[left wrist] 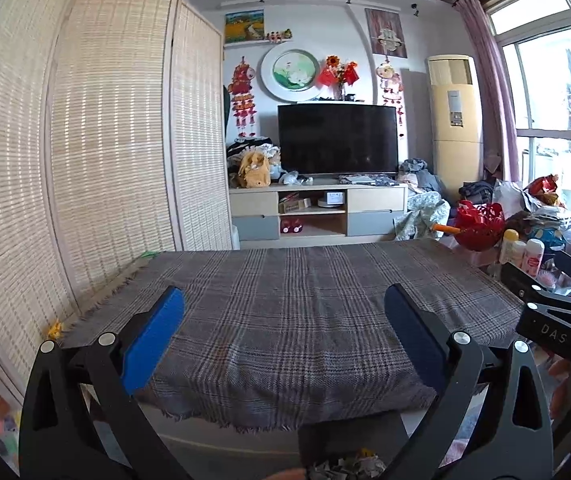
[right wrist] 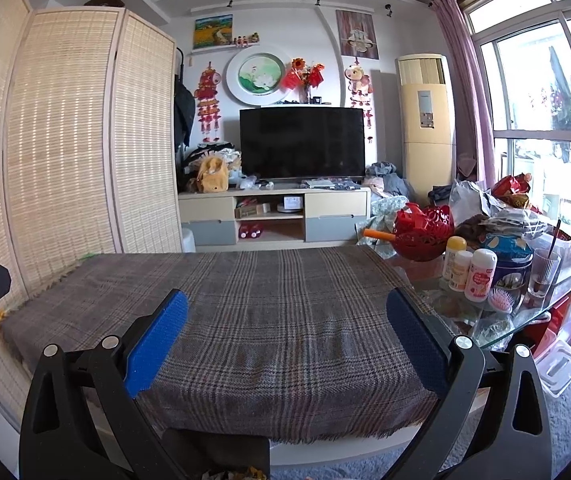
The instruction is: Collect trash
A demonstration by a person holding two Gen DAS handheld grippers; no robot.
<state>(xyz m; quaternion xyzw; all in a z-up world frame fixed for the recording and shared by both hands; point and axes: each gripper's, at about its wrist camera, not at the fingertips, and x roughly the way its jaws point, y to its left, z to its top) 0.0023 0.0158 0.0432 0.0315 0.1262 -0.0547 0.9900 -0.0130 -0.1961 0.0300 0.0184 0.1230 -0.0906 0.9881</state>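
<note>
My left gripper (left wrist: 285,300) is open, and its blue pads (left wrist: 153,340) hang over the near edge of a table under a grey plaid cloth (left wrist: 285,280). Nothing lies between the fingers. Below it is a dark bin (left wrist: 349,440) holding shredded paper scraps (left wrist: 345,468). The right gripper (right wrist: 287,300) is open too, over the same cloth (right wrist: 269,300), with the bin (right wrist: 221,456) under it. A small yellow scrap (left wrist: 55,330) lies at the cloth's left edge, and a green one (left wrist: 149,255) sits at the far left corner. Each gripper's body shows at the other view's edge.
A woven folding screen (left wrist: 105,140) stands close along the table's left side. To the right, a glass side table (right wrist: 525,316) is crowded with bottles (right wrist: 481,276), a red basket (right wrist: 425,228) and bags. Beyond the table are a TV stand (right wrist: 273,216) and a window (right wrist: 545,120).
</note>
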